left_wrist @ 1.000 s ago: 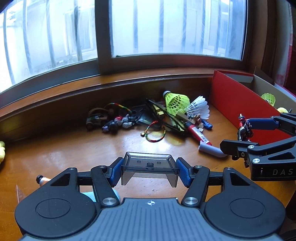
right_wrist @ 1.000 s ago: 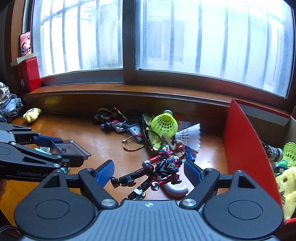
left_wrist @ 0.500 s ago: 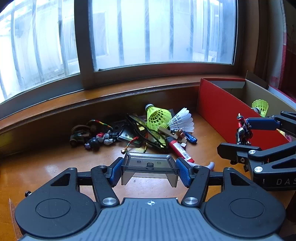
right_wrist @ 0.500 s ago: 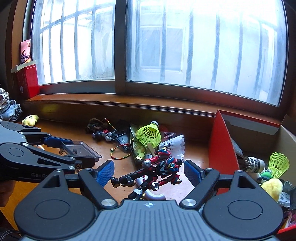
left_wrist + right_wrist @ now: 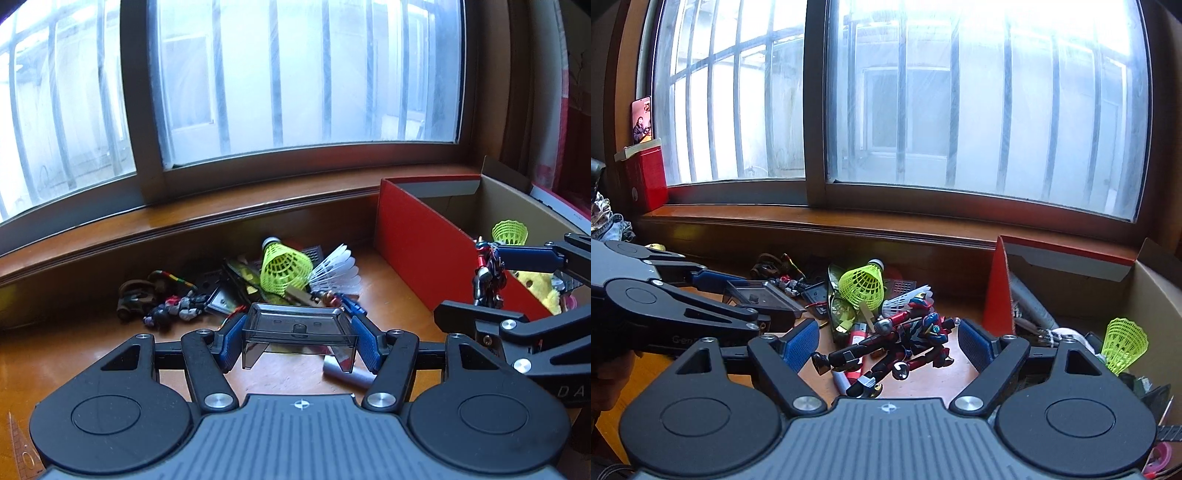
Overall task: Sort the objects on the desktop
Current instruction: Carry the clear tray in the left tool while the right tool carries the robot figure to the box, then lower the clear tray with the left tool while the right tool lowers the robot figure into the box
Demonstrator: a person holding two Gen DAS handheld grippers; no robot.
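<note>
My left gripper (image 5: 299,332) is shut on a clear grey plastic case (image 5: 297,325), its blue pads pressing both ends, a little above the wooden desk. In the right wrist view that case (image 5: 759,293) shows at the left. My right gripper (image 5: 886,343) is shut on a red, black and blue action figure (image 5: 905,339) that lies across its pads. The left wrist view shows the figure (image 5: 487,273) hanging beside the red wall of the cardboard box (image 5: 417,251). Inside the box (image 5: 997,291) lie a green shuttlecock (image 5: 1123,343) and a yellow plush toy (image 5: 535,284).
A pile lies under the window sill: a green shuttlecock (image 5: 282,271), a white shuttlecock (image 5: 338,271), small figures (image 5: 173,310), a dark bracelet (image 5: 136,295) and a red marker (image 5: 858,332). A grey tube (image 5: 347,374) lies below the case. A red box (image 5: 646,181) stands far left.
Both grippers have moved right toward the red cardboard box and risen slightly, each keeping its grip. The pile has slid left in both views, and more of the box's inside shows.
</note>
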